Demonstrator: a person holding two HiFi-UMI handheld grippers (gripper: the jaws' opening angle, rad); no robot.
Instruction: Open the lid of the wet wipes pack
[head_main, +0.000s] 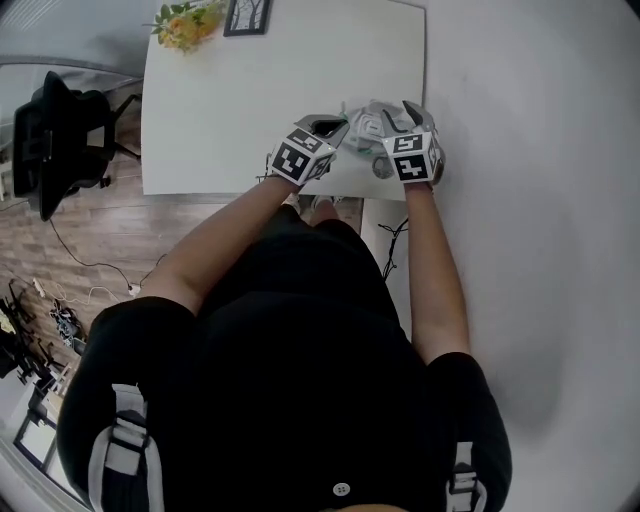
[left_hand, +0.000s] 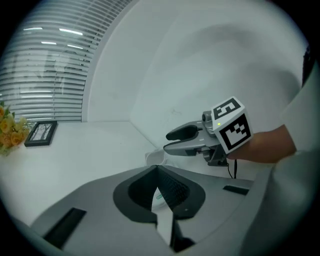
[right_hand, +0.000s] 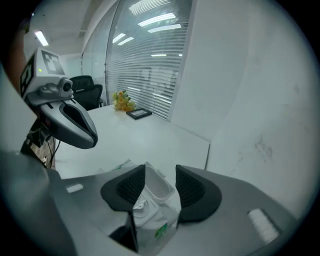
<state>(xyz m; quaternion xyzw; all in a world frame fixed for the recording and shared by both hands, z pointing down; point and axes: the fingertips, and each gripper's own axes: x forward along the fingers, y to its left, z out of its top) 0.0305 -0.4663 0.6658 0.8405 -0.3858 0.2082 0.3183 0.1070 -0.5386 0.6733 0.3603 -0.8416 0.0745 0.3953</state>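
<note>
The wet wipes pack (head_main: 365, 126) is held above the near right corner of the white table (head_main: 220, 110), between both grippers. My left gripper (head_main: 335, 130) is shut on a thin white edge of the pack (left_hand: 161, 201), pinched between its dark pads. My right gripper (head_main: 398, 120) is shut on the pack's body (right_hand: 157, 220). The white flip lid (right_hand: 159, 186) stands open between the right gripper's jaws, with the round opening (right_hand: 141, 205) below it. In the left gripper view the right gripper (left_hand: 172, 140) hangs just beyond the pack.
Yellow flowers (head_main: 185, 25) and a small picture frame (head_main: 247, 15) stand at the table's far edge. A black office chair (head_main: 55, 140) is on the wooden floor to the left. A white wall (head_main: 530, 200) runs along the table's right side.
</note>
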